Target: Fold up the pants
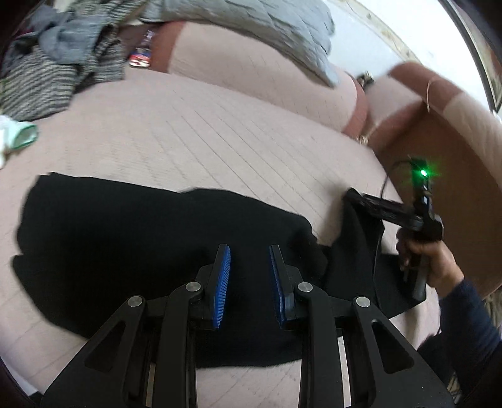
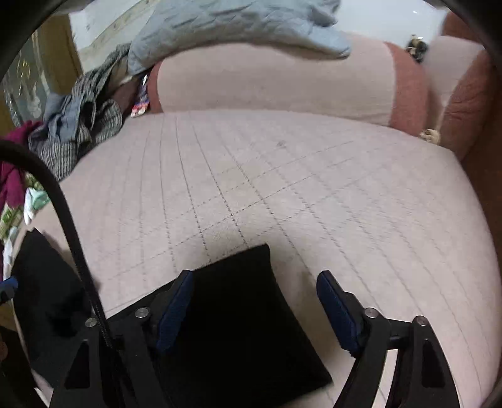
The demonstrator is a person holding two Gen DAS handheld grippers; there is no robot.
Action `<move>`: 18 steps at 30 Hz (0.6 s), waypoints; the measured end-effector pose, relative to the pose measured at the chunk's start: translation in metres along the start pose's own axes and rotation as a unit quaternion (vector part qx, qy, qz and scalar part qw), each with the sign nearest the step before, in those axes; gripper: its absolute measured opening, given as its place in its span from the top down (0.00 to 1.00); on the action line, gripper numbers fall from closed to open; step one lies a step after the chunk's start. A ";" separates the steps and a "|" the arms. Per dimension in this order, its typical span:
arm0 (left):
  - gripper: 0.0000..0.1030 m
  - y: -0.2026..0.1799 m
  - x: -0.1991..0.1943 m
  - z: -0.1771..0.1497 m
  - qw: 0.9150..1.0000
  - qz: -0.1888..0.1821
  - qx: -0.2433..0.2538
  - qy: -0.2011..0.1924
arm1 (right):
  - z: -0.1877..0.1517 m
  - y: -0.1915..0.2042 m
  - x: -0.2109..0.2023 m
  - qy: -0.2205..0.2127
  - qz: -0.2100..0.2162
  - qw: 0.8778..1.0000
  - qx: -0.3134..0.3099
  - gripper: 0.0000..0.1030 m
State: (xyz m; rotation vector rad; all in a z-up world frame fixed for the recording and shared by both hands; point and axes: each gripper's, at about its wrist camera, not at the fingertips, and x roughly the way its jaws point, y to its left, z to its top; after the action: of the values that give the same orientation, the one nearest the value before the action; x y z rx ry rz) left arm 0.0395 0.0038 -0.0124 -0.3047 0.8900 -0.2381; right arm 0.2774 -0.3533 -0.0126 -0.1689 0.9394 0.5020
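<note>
pants [image 1: 150, 238]: black, spread flat on pink quilted sofa seat [image 1: 194, 135]; long axis runs left–right across left wrist view, roughly parallel to seat's front edge.
pants, left end: straight-ish edge far left, toward clothes pile side.
pants, right end: bunched and lifted a bit near right gripper [image 1: 354, 196], fabric rising toward its tip; whether tip touches fabric can't tell, black on black.
pants vs left gripper [image 1: 250, 266]: directly under and ahead of it; cloth fills gap between the blue pads [image 1: 222, 282], pads apart, nothing pinched, released.
pants in right wrist view [image 2: 238, 314]: dark panel w/ squared corner pointing away from camera, lying between the fingers, closer to left-hand pad [image 2: 174, 314]; right-hand pad over bare seat.
right gripper state: in its own view [image 2: 255, 310] fingers spread wide, not clamped on cloth.
right hand [image 1: 429, 260]: wraps gripper handle, dark blue sleeve behind; green LED [image 1: 423, 172] lit on top of unit.
more black cloth [image 2: 47, 298]: left edge of right wrist view, behind a black cable [image 2: 72, 238]; same garment or not, can't tell.
backrest cushion [image 1: 251, 66]: behind seat, grey quilted blanket [image 1: 266, 28] draped on top.
clothes pile [image 1: 56, 59]: grey/striped, back left corner of seat, well apart from pants.
</note>
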 end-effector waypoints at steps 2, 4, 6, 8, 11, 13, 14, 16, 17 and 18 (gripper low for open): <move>0.78 0.001 0.011 -0.001 1.000 -0.002 0.001 0.012 | 0.001 0.005 0.013 0.016 -0.005 1.000 -0.015 0.87; 0.78 0.006 0.018 -0.004 1.000 0.002 -0.003 0.019 | 0.001 0.008 -0.001 -0.006 0.000 1.000 -0.023 0.94; 0.78 0.015 0.020 -0.005 1.000 0.001 -0.015 0.019 | 0.007 0.003 -0.042 -0.065 0.012 0.998 -0.010 0.94; 0.78 0.020 0.017 -0.004 0.999 -0.010 -0.033 0.013 | 0.007 -0.006 -0.094 -0.126 0.019 0.992 0.006 0.94; 0.78 0.019 0.015 -0.006 0.999 -0.011 -0.032 0.008 | -0.020 -0.016 -0.176 -0.203 0.029 0.979 0.004 0.94; 0.78 0.016 0.016 -0.009 0.999 -0.011 -0.028 0.013 | -0.065 -0.012 -0.213 -0.208 0.022 0.977 -0.029 0.94; 0.78 0.015 0.018 -0.011 0.999 -0.012 -0.025 0.016 | -0.085 -0.011 -0.222 -0.198 0.015 0.979 -0.042 0.94; 0.78 0.012 0.019 -0.014 1.000 -0.010 -0.019 0.019 | -0.130 -0.018 -0.221 -0.123 -0.009 0.991 -0.052 0.91; 0.78 0.011 0.019 -0.015 1.000 -0.008 -0.016 0.019 | -0.147 -0.023 -0.215 -0.082 -0.031 0.995 -0.047 0.79; 0.78 0.009 0.018 -0.016 1.000 -0.006 -0.014 0.019 | -0.166 -0.034 -0.209 -0.033 -0.070 0.997 -0.029 0.64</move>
State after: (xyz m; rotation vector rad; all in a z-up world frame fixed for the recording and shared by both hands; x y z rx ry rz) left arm 0.0390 0.0034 -0.0381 -0.3336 0.9308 -0.2440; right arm 0.0714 -0.5116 0.0557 -0.2683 0.8432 0.4038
